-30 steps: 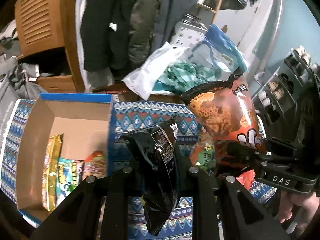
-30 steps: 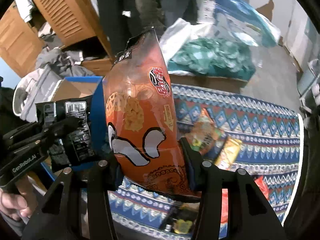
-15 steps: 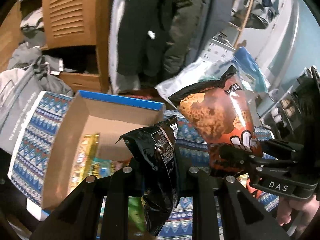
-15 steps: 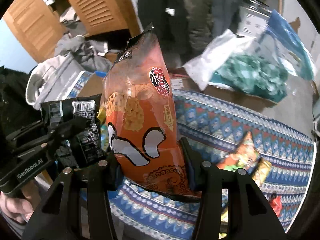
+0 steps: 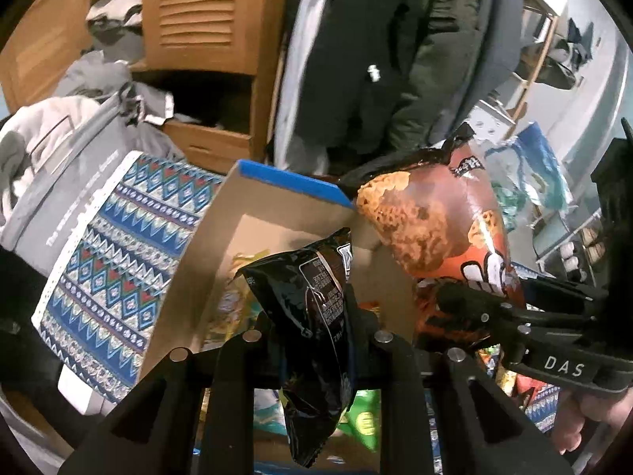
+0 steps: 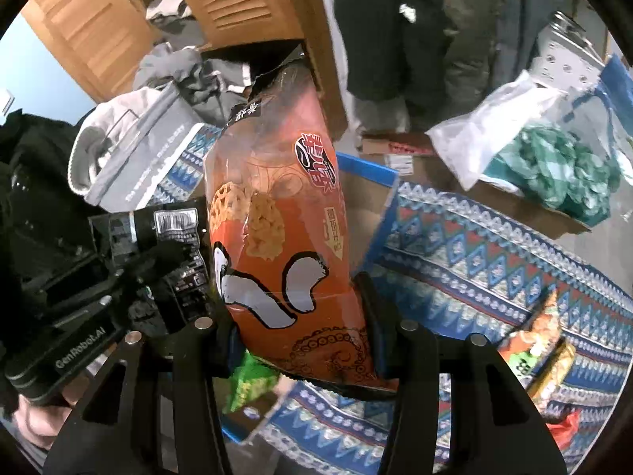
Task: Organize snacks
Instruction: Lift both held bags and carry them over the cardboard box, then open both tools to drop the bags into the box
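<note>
My left gripper (image 5: 316,316) is shut on a black snack bag (image 5: 312,316) and holds it above the open cardboard box (image 5: 277,206) with a blue rim. My right gripper (image 6: 296,324) is shut on a tall orange snack bag (image 6: 281,237), held upright over the box's right side. The orange bag also shows in the left wrist view (image 5: 439,217), and the black bag in the right wrist view (image 6: 170,245). Several snack packs lie inside the box (image 5: 233,301). A green pack (image 6: 253,384) lies under the orange bag.
A patterned blue cloth (image 6: 474,245) covers the surface. Loose snack packs (image 6: 534,340) lie on it at the right. A grey bag (image 5: 59,174) sits left of the box. A clear bag of green items (image 6: 550,166) and a wooden cabinet (image 5: 205,12) stand behind.
Both grippers have moved left with their bags, from over the cloth to over the box. Both stay shut on their bags.
</note>
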Demonstrator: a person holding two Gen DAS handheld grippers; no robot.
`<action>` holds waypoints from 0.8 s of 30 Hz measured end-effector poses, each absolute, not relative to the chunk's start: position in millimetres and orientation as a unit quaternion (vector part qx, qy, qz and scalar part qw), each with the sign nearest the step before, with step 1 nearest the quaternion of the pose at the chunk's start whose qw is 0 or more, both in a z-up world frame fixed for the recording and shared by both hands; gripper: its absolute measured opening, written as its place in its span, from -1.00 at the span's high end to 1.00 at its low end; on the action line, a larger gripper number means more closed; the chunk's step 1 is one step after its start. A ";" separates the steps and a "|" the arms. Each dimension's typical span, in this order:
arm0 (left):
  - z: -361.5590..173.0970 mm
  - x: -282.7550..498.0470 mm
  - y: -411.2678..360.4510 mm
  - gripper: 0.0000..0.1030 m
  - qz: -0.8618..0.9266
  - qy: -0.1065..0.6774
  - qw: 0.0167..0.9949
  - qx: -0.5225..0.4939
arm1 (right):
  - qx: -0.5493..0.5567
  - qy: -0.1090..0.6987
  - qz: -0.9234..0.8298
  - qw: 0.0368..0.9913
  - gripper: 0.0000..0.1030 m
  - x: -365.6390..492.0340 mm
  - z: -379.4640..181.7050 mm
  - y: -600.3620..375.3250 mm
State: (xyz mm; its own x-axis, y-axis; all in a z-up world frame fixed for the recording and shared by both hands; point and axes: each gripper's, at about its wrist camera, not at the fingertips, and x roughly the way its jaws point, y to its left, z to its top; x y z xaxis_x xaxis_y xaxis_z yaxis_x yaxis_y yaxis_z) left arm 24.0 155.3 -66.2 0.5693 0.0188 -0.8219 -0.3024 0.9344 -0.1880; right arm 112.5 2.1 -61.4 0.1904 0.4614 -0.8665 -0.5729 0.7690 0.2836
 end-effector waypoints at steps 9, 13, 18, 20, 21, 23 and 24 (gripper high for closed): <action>-80.3 20.6 175.2 0.52 0.114 0.472 0.859 -0.161 | -0.073 0.541 0.345 0.764 -0.02 108.6 -68.0 30.9; -80.9 20.3 178.2 0.43 0.116 0.475 0.857 -0.164 | -0.074 0.539 0.342 0.766 -0.05 107.6 -66.5 31.9; -74.0 18.7 175.2 0.08 0.120 0.465 0.863 -0.160 | -0.071 0.530 0.334 0.776 -0.28 107.4 -60.4 23.3; -71.0 19.2 172.6 0.05 0.118 0.463 0.864 -0.158 | -0.070 0.529 0.331 0.778 -0.28 108.0 -58.5 19.3; -69.3 19.5 170.5 0.03 0.116 0.461 0.866 -0.157 | -0.068 0.529 0.328 0.780 -0.28 108.5 -57.6 16.6; -66.8 20.9 166.1 -0.03 0.113 0.459 0.867 -0.155 | -0.066 0.528 0.324 0.782 -0.28 108.8 -56.5 11.2; -65.6 21.8 163.0 -0.03 0.110 0.459 0.868 -0.154 | -0.066 0.529 0.321 0.783 -0.28 109.0 -56.3 7.9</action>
State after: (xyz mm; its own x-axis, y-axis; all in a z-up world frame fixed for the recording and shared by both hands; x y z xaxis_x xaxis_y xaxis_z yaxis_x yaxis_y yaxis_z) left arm 21.8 163.0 -65.6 0.5550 0.0492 -0.8304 -0.3321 0.9283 -0.1670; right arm 109.0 7.9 -56.3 0.2347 0.4340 -0.8698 -0.5728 0.7847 0.2370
